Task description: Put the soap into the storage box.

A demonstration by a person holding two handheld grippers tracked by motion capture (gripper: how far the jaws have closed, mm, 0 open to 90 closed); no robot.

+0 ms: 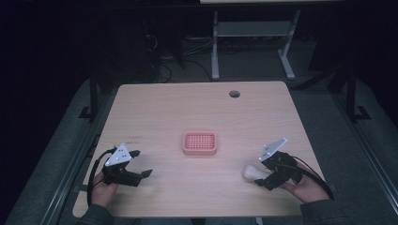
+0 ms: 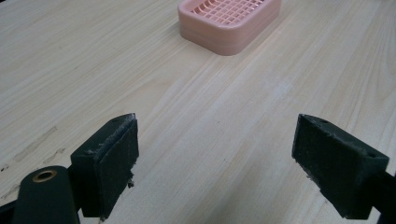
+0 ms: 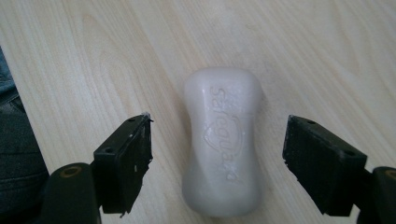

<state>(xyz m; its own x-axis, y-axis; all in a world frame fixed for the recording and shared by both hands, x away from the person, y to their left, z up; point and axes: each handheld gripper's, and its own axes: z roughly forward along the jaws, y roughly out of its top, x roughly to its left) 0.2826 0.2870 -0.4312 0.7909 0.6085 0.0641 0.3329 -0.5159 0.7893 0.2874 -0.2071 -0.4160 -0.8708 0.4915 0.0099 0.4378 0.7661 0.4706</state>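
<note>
A white bar of soap (image 1: 251, 171) (image 3: 222, 140) lies flat on the wooden table (image 1: 197, 108) at the front right. My right gripper (image 1: 262, 172) (image 3: 219, 123) is open around it, one jaw on each side, with a gap between each pad and the bar. A pink slotted soap dish (image 1: 199, 143) (image 2: 229, 21) sits at the table's middle with nothing in it. My left gripper (image 1: 144, 163) (image 2: 215, 135) stands open at the front left, low over bare wood, pointing toward the dish with nothing between its jaws.
A round cable hole (image 1: 234, 93) is near the table's far edge. Beyond it stands a white desk frame (image 1: 253, 42) on a dark floor. Dark clothing (image 3: 14, 140) shows at the table's near edge beside the right gripper.
</note>
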